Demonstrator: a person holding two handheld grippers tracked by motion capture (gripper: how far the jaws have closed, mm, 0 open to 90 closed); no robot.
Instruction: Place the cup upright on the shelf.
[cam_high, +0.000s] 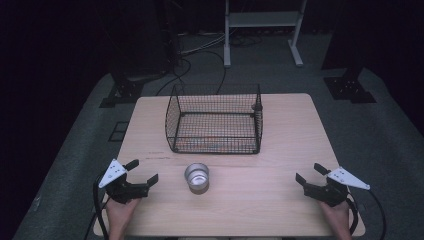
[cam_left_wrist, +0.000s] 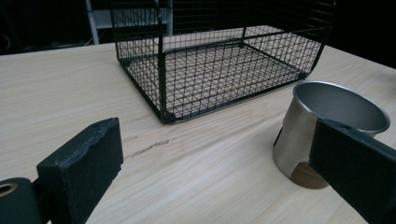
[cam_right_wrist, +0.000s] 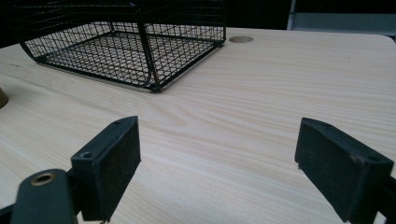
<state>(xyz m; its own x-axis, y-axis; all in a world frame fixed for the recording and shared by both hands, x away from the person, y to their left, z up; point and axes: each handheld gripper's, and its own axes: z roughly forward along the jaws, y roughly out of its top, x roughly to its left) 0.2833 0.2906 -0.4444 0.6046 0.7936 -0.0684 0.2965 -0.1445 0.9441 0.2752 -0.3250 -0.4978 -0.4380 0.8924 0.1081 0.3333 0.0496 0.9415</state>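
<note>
A small metal cup stands upright on the wooden table, just in front of a black wire basket. My left gripper rests at the table's front left, open, a short way left of the cup. In the left gripper view the cup shows partly behind the right jaw, and the basket lies beyond. My right gripper sits open at the front right, well away from the cup. The right gripper view shows the basket far ahead on the left and bare table between the jaws.
The basket looks empty. A round hole marks the tabletop near the basket's corner. A white desk frame and black stand feet stand on the grey floor beyond the table. Cables trail across the floor.
</note>
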